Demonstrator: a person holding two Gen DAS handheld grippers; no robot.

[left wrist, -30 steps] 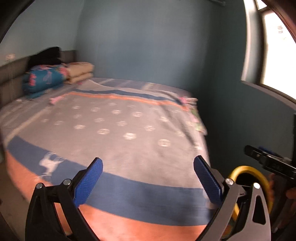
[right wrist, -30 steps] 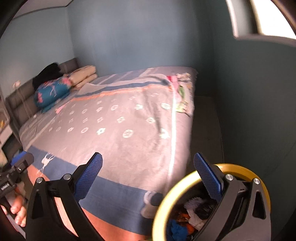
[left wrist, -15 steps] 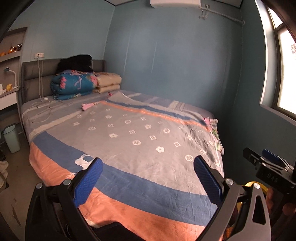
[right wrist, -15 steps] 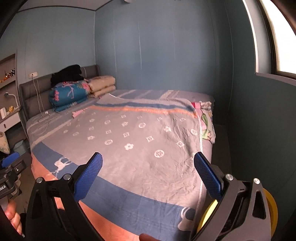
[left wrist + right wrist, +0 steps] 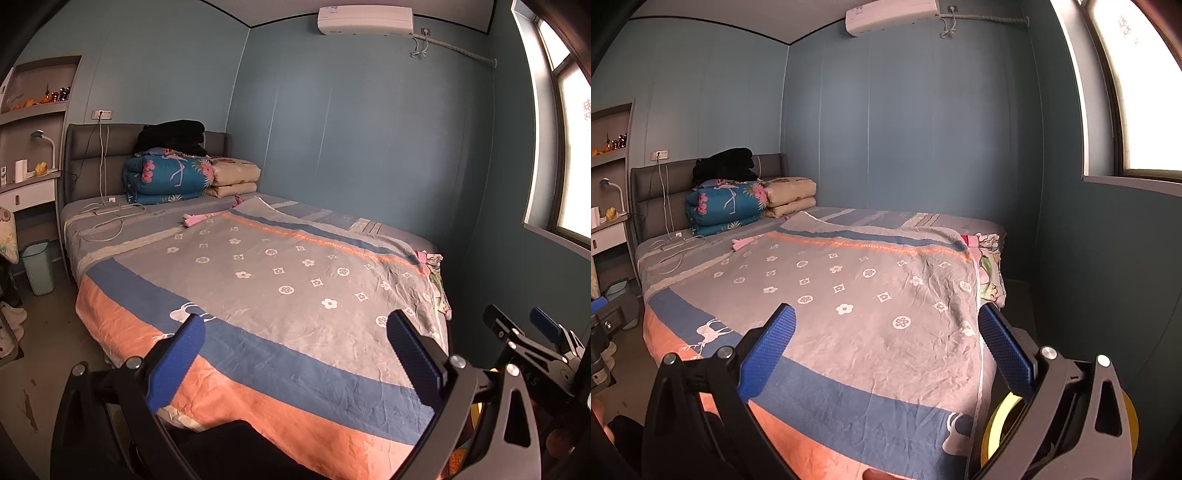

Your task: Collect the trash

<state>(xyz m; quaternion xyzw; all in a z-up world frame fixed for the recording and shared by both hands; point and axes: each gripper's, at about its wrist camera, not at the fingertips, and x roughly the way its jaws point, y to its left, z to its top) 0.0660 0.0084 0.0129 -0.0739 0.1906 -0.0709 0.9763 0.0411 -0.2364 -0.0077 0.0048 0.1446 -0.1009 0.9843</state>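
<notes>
Left wrist view: the bed [image 5: 280,295] fills the room, both tongs held wide and empty, left tongs [image 5: 295,354] and right tongs [image 5: 886,343]. The yellow-rimmed bin [image 5: 1126,417] sits low at right. The pink scrap [image 5: 194,219] near the pillows looks light and soft; pinch its middle.

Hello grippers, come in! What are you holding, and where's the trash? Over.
Left gripper open, empty. Right gripper open, empty. Yellow-rimmed bin low beside the right gripper, at the bed corner. Nothing blocking.
</notes>
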